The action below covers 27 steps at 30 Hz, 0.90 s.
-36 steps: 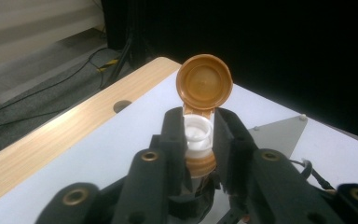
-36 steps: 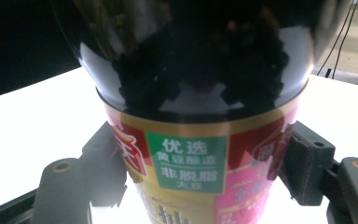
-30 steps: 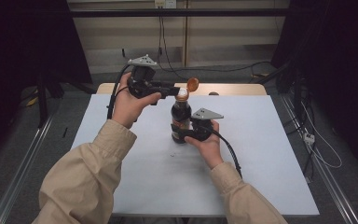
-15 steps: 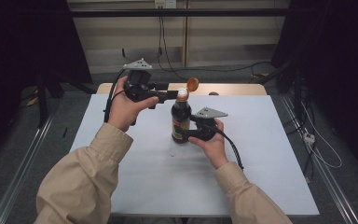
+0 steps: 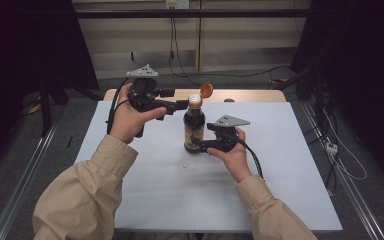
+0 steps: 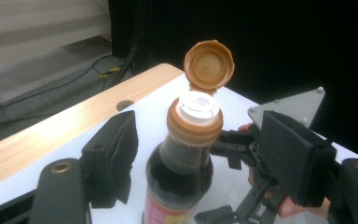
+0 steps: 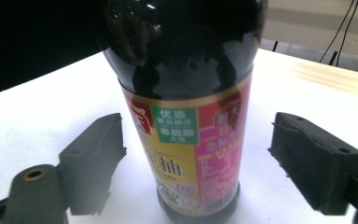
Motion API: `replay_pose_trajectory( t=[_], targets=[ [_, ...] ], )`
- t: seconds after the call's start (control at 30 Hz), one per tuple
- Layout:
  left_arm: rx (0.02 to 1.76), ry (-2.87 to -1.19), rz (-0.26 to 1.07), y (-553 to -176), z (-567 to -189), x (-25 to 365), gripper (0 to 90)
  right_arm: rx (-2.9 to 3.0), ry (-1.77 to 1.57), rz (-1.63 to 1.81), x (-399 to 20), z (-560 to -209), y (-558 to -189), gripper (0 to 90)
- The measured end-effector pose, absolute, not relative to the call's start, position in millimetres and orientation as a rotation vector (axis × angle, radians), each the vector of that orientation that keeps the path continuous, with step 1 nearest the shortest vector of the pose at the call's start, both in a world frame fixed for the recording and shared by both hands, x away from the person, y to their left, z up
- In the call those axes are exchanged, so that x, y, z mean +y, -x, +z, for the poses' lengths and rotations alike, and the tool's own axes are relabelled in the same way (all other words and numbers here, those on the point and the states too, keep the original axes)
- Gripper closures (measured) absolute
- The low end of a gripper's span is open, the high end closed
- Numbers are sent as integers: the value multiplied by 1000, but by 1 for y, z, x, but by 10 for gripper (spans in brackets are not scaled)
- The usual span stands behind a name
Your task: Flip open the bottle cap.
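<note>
The dark sauce bottle (image 5: 194,129) stands upright near the middle of the white tabletop (image 5: 145,190), and everything else is arranged around it. Its brown flip cap (image 5: 206,90) is swung fully back on its hinge, so the white pouring spout (image 6: 198,103) is bare; that looks like the reason both grippers are letting go, since the opening step seems done.

The left gripper (image 5: 182,104) is held level at the bottle's neck, the height where the cap had to be worked. Its jaws have just been opening and now stand spread, one on each side of the neck with a clear gap to the brown collar (image 6: 195,131), pinching nothing.

The right gripper (image 5: 203,145) sits low beside the bottle's label (image 7: 193,140), on the side away from the left hand, which is where a steadying hold would keep the bottle from tipping while the cap was pried. Its jaws too have just been opening; in the right gripper view the pads stand apart from the glass on both sides, the bottle between them but untouched.

The bottle rests on its own base, so I judge it stable enough for both hands to back away
</note>
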State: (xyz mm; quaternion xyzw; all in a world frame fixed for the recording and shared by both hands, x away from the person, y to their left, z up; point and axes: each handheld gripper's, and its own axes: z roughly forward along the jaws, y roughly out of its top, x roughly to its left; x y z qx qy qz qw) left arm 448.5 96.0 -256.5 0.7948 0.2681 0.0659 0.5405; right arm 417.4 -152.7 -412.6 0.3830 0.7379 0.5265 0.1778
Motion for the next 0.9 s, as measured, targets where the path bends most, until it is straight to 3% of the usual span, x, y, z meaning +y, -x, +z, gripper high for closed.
replay_pose_trajectory(
  t=[0.43,0.9],
  targets=[
    [641,-1887,145,-442,-263,109,170,2109,-1059,1482,-163,-408,-409,131],
    [625,-1897,149,-436,-282,123,119,2131,-1061,1486,-170,-409,-403,123]
  ],
)
